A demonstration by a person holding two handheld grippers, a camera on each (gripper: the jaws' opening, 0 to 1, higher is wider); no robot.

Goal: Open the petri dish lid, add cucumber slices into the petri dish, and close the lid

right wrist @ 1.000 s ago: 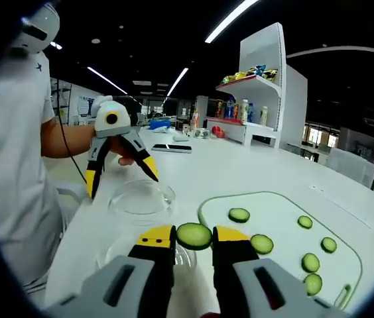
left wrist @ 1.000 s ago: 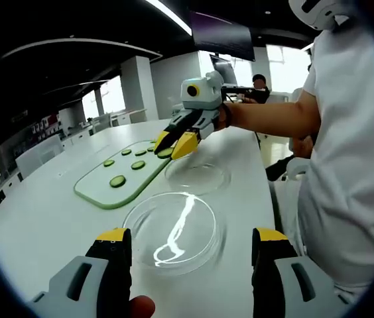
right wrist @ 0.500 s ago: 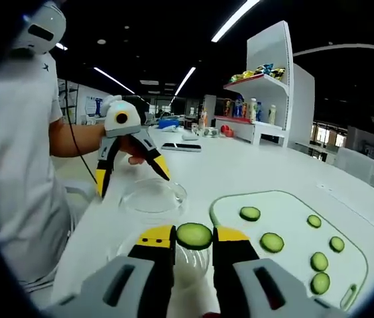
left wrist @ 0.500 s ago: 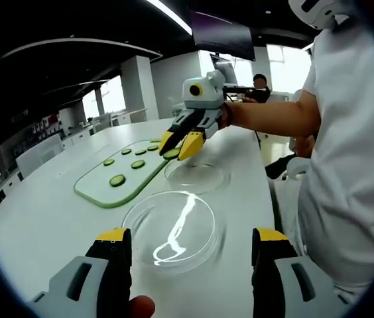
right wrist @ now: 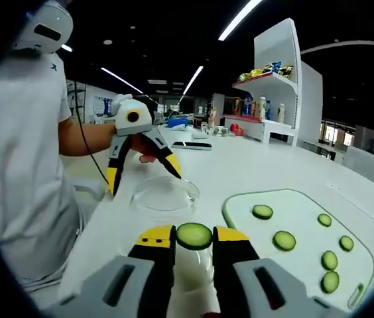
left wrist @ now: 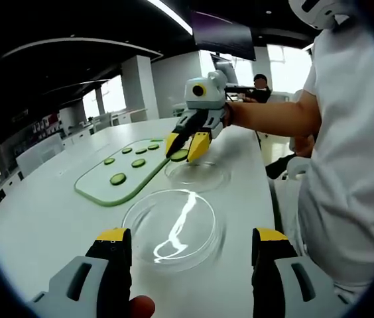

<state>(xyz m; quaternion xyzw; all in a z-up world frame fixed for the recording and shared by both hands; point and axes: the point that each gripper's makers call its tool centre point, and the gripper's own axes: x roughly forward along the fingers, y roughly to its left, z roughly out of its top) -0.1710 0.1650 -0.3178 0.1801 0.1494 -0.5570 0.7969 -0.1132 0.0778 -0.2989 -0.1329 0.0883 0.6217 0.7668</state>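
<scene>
My right claw [right wrist: 194, 246] pinches a cucumber slice [right wrist: 194, 235] above the petri dish [left wrist: 197, 175]; my left claw [left wrist: 187, 240] stays spread over the lid [left wrist: 174, 228] on the bench [left wrist: 48, 218].

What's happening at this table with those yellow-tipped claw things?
A person is moving cucumber slices into a petri dish. The right gripper pinches a cucumber slice and carries it above the open dish. The left gripper is open, near the lid lying on the table. More slices sit on the green board.
</scene>
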